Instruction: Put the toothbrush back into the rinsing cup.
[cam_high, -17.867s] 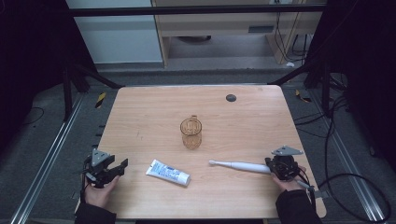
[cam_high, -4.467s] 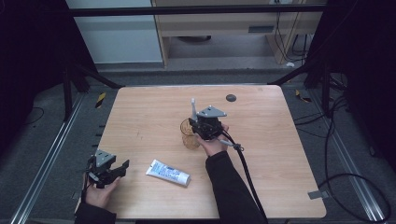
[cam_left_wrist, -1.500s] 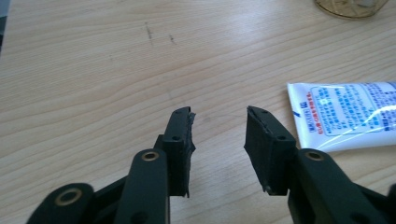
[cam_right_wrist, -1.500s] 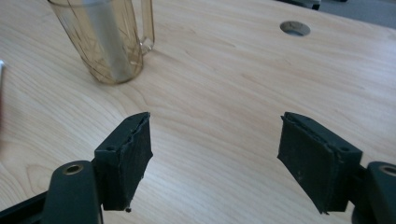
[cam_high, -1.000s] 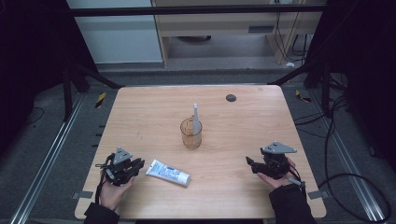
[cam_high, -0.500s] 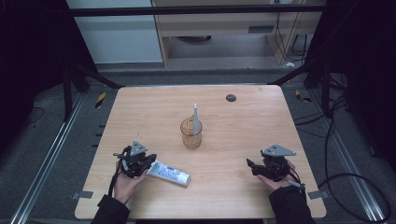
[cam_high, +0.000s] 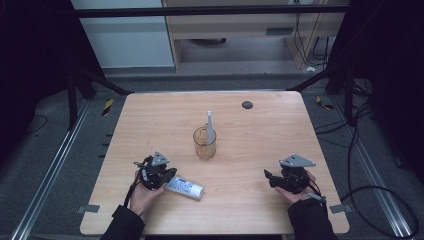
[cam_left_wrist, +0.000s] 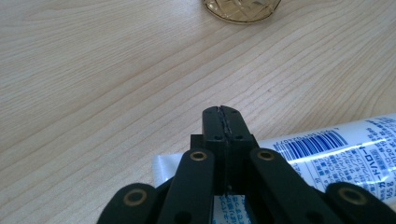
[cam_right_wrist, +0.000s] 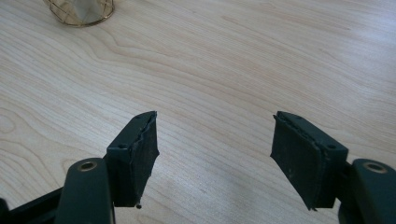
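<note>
A white toothpaste tube (cam_high: 185, 187) (cam_left_wrist: 336, 149) with blue print lies flat on the wooden table (cam_high: 260, 130), near its front left. My left gripper (cam_high: 170, 176) (cam_left_wrist: 222, 116) is shut, its closed jaws resting over the tube's flat crimped end with nothing between them. A white toothbrush (cam_high: 210, 125) stands upright in an amber glass cup (cam_high: 205, 142) (cam_left_wrist: 240, 7) (cam_right_wrist: 79, 11) at mid table. My right gripper (cam_high: 267, 176) (cam_right_wrist: 215, 149) is held open and empty above bare wood at the front right, pointing left toward the cup.
A small black round mark (cam_high: 247, 104) sits on the table behind the cup. Metal frame legs and cables stand around the table on the grey floor.
The toothbrush, once flat on the table, was carried by my right gripper into the cup. Over the last second my left gripper slid right onto the tube's end. The right gripper stayed still.
</note>
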